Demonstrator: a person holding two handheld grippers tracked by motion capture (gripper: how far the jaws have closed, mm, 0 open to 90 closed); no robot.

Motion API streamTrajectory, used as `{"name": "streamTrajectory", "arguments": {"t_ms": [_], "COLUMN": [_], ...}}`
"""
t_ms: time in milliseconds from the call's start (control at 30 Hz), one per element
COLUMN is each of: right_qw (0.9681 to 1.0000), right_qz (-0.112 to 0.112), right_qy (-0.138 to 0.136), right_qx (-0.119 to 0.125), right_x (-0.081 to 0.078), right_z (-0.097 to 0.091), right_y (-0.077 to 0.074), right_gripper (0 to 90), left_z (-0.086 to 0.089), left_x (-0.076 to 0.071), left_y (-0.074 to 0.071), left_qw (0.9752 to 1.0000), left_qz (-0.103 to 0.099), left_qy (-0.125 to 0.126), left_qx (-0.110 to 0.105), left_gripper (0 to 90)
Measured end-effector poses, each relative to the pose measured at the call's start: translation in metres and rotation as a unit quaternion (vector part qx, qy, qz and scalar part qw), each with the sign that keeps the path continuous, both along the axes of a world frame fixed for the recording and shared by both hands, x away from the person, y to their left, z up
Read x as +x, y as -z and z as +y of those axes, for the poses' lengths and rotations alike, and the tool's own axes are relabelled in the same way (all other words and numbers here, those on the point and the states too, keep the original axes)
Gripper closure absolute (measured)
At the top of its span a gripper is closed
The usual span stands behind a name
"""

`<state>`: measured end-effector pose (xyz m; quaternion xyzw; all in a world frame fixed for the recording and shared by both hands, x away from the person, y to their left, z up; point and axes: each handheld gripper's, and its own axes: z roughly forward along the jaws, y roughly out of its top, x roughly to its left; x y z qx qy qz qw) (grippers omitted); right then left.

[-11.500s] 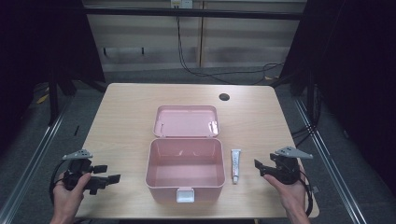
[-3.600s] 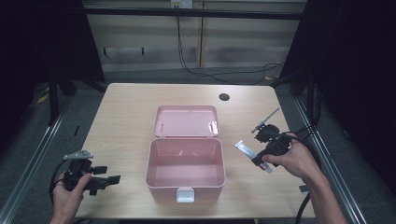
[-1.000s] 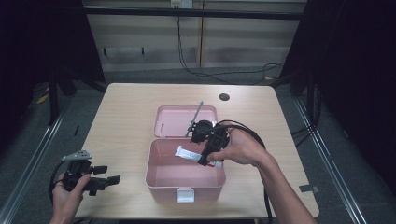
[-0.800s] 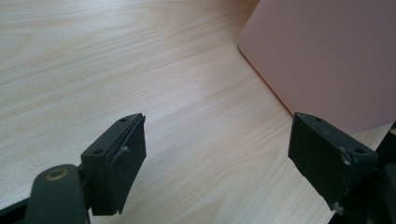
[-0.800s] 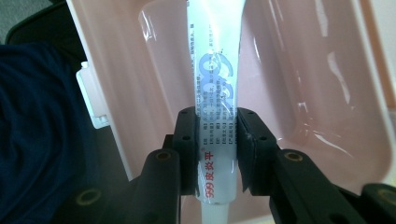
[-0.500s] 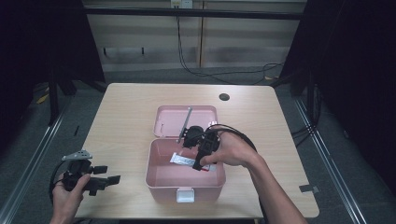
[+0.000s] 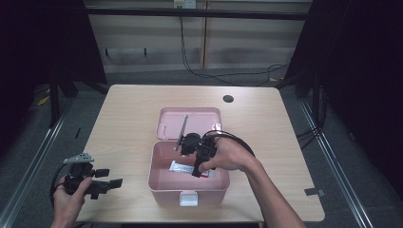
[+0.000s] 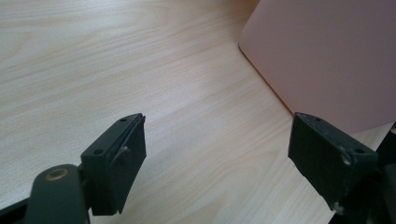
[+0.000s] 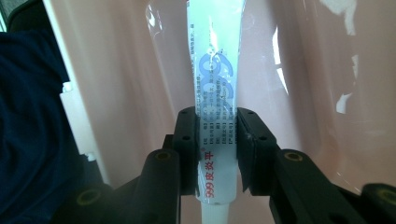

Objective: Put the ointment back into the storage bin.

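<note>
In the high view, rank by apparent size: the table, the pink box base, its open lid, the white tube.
1. table
2. pink box base
3. lid, somewhat smaller-looking, though it lies farther from the camera, so unsure
4. white tube, partly hidden by the right gripper

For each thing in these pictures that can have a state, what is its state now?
pink box: open, lid laid back flat behind it.
white tube: clamped between the jaws, low inside the box.
right gripper: shut on the tube.
left gripper: open, holds nothing, beside the box.
</note>
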<state>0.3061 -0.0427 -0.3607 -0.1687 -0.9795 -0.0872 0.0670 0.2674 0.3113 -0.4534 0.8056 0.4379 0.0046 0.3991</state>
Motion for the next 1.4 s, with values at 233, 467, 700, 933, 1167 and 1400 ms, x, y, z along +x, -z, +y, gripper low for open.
{"name": "streamTrajectory", "arguments": {"t_ms": [233,467,700,933,1167,1400], "right_qw": [0.9999,0.9994,0.9987,0.9982,0.9968,0.9965], "right_qz": [0.006,0.018,0.026,0.034,0.045,0.051], "right_qy": [-0.008,-0.025,-0.039,-0.044,-0.06,-0.058], "right_qx": [-0.005,-0.017,-0.018,-0.021,-0.027,-0.031], "right_x": [0.0,0.0,-0.002,-0.003,-0.006,-0.005], "right_z": [0.005,0.012,0.018,0.021,0.026,0.031], "right_y": [0.01,0.018,0.027,0.034,0.042,0.053], "right_gripper": [71.5,71.5,71.5,71.5,71.5,71.6], "left_z": [0.0,0.0,0.0,0.0,0.0,-0.001], "left_x": [0.0,0.0,0.0,0.0,0.0,0.0], "left_y": [0.0,0.0,0.0,0.001,0.0,0.001], "left_qw": [1.0,1.0,1.0,1.0,1.0,1.0], "left_qz": [0.0,-0.001,-0.001,-0.001,-0.001,0.001], "left_qy": [0.001,0.002,0.0,0.002,0.003,-0.002], "left_qx": [0.0,0.0,0.0,0.004,0.004,0.007], "left_gripper": [19.0,19.0,19.0,19.0,19.0,19.0]}}
